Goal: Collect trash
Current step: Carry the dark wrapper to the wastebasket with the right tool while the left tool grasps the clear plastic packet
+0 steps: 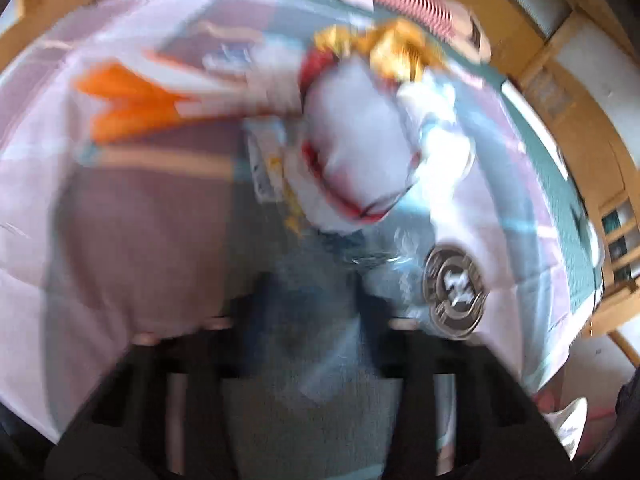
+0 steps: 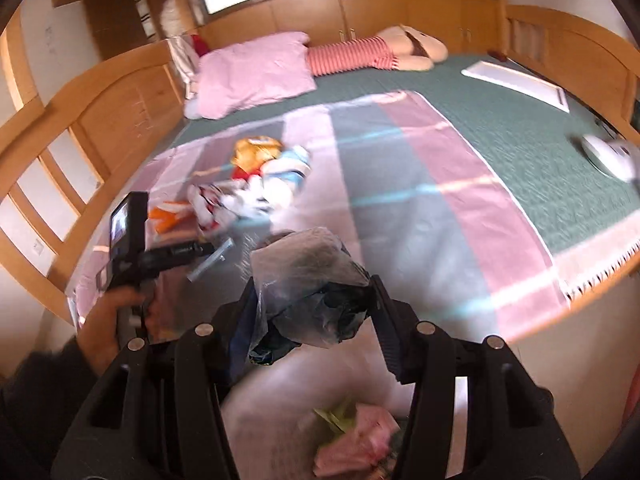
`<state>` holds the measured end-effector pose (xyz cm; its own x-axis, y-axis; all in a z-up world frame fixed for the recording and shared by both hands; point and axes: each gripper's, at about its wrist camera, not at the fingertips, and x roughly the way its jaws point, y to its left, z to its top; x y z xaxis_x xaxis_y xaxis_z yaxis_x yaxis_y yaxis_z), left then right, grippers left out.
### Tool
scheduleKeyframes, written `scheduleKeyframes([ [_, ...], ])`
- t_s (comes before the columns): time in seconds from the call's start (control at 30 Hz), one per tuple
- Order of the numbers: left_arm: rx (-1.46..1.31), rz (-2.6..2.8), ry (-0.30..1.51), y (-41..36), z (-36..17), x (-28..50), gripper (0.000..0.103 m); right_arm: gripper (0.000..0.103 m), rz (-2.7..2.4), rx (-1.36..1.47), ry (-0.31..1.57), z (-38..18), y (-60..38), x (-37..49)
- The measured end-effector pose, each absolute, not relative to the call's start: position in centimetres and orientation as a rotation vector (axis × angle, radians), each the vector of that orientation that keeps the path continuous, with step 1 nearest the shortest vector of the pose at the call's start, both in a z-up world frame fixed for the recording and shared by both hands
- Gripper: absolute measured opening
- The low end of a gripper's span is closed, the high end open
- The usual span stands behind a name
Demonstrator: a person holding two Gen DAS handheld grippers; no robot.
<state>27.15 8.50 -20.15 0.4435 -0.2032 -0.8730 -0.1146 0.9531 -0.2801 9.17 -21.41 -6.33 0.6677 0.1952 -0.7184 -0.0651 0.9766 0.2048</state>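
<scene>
A heap of wrappers lies on the striped blanket (image 2: 420,184): a white crumpled wrapper (image 1: 352,148), a gold one (image 1: 396,50), an orange-and-white packet (image 1: 132,100) and a clear one with a round logo (image 1: 456,292). The heap also shows in the right wrist view (image 2: 248,184). My left gripper (image 1: 308,320) hovers just short of the heap; blur hides its jaws. It also shows in the right wrist view (image 2: 160,256), held by a hand. My right gripper (image 2: 316,300) is shut on a clear plastic bag (image 2: 312,280) with dark contents, held over the bed's near edge.
The bed has a green cover (image 2: 500,120), a pink pillow (image 2: 256,72), a striped plush toy (image 2: 372,54), a white flat box (image 2: 516,82) and a white round object (image 2: 608,156). Wooden cabinets (image 2: 400,12) surround it. Pink and yellow scraps (image 2: 356,436) lie below my right gripper.
</scene>
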Motion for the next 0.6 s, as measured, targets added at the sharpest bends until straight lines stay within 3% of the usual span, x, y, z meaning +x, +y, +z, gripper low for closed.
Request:
scheduleKeyframes([
  [0.07, -0.27, -0.051, 1.079, 8.5, -19.7, 26.4, 0.01, 0.054, 0.133, 0.2, 0.809, -6.0, -22.7, 8.3],
  [0.13, -0.268, -0.065, 1.058, 8.8, -19.0, 25.0, 0.005, 0.054, 0.124, 0.228, 0.793, -5.7, -23.4, 7.9],
  [0.5, -0.459, 0.034, 1.086, 15.5, -19.3, 16.8, 0.006, 0.054, 0.14, 0.275, 0.84, -7.7, -22.2, 7.3],
  [0.57, -0.444, 0.057, 1.068, 15.8, -19.2, 16.5, 0.014, 0.054, 0.141, 0.268, 0.843, -7.6, -21.9, 6.9],
  [0.6, -0.442, 0.073, 1.062, 15.9, -19.2, 16.6, 0.035, 0.054, 0.141, 0.266, 0.843, -7.6, -21.8, 6.8],
])
